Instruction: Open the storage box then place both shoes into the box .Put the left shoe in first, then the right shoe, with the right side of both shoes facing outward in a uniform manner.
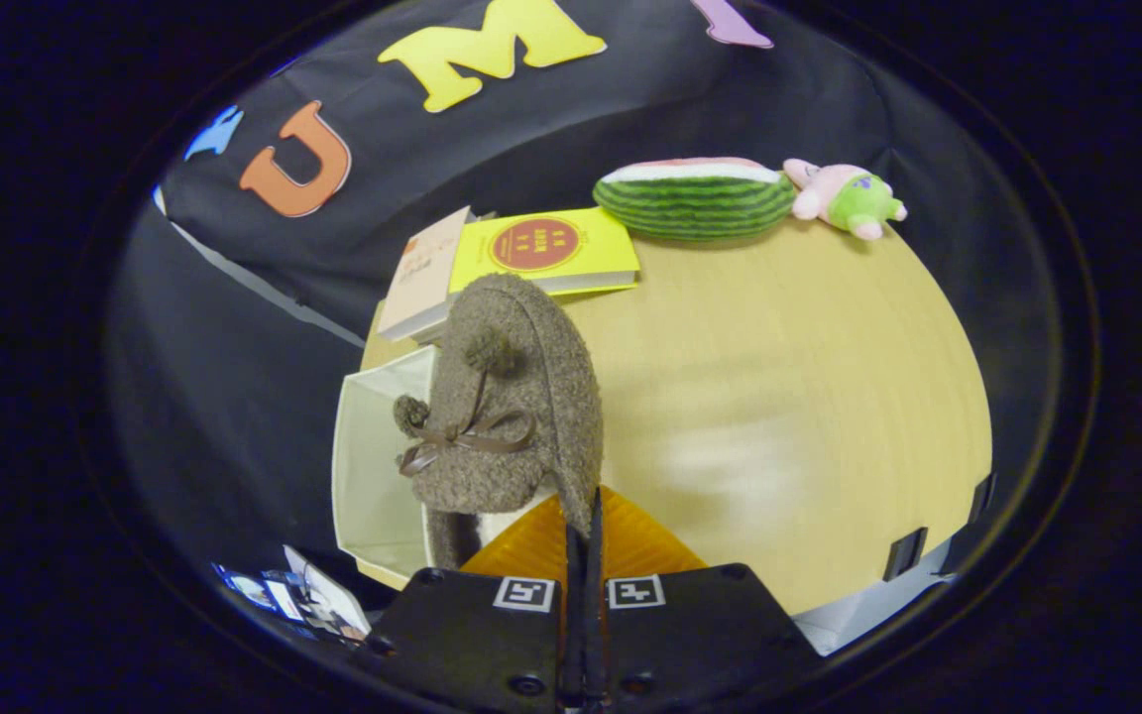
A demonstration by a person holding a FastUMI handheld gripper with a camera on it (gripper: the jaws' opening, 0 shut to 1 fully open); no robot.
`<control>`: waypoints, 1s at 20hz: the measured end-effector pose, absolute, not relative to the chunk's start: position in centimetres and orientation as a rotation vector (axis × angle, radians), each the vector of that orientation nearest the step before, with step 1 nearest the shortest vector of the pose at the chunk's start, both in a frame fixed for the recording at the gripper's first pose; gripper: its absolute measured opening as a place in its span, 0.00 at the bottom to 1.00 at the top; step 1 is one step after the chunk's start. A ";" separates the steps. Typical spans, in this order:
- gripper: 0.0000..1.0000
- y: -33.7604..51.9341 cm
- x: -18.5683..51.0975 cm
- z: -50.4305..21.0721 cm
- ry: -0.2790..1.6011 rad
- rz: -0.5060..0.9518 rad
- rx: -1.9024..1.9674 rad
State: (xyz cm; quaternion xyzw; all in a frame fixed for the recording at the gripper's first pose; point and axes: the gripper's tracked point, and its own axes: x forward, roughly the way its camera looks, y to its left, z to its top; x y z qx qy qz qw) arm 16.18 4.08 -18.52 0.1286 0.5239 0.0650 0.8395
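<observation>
A brown fuzzy shoe (pixel 521 397) with a ribbon bow and two pom-poms hangs upright just ahead of my fingers. My gripper (pixel 583 521) is shut on its right-hand rim, the two fingers pressed close together with the shoe's edge pinched between them. Its pale lining shows at the bottom. The shoe is over the open white storage box (pixel 373 466), which sits at the table's left edge; I cannot tell whether the shoe touches it. An orange ribbed panel (pixel 642 543) lies beneath the fingers, beside the box.
On the far side of the wooden table (pixel 789 397) lie a yellow book (pixel 541 248) and a beige book (pixel 422 273). A watermelon-slice plush (pixel 695 198) and a pink-and-green plush toy (pixel 844 198) sit by the cloth wall.
</observation>
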 end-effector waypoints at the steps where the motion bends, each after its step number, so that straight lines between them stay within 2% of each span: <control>1: 0.06 5.4 16.3 -18.2 1.100 0.146 0.268; 10: 0.06 18.4 16.2 -18.1 1.015 0.282 0.320; 20: 0.07 19.8 17.0 -24.5 1.034 0.169 0.267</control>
